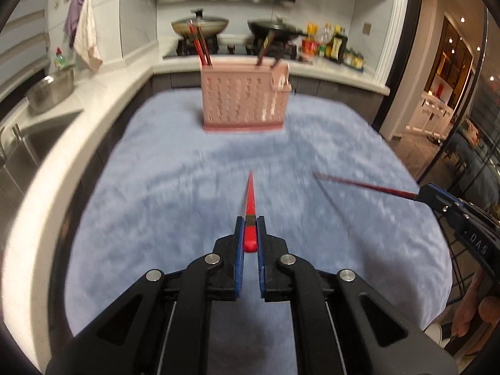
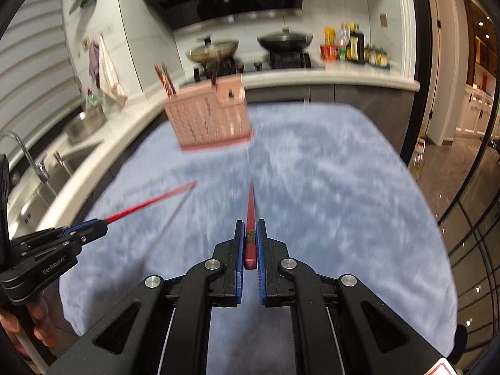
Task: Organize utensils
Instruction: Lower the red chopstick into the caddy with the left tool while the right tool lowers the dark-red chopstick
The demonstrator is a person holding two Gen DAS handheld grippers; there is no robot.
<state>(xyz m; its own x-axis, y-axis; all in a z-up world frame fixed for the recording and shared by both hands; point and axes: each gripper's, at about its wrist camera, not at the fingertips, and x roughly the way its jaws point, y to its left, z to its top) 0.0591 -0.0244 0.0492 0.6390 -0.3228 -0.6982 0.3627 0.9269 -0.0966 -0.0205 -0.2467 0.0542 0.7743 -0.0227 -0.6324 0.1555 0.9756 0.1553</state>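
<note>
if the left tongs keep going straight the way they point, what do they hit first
Probably the pink utensil holder, standing roughly dead ahead of the left tongs. The bright red chopstick they grip would arrive first. Only blue cloth lies between; motion blur makes depth uncertain.

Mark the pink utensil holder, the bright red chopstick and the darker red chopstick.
pink utensil holder (image 1: pixel 243 103): left wrist view, middle of its slotted front wall.
bright red chopstick (image 1: pixel 250 200): left wrist view, shaft ahead of the left gripper's fingers.
darker red chopstick (image 2: pixel 250 209): right wrist view, shaft ahead of the right gripper's fingers.
</note>
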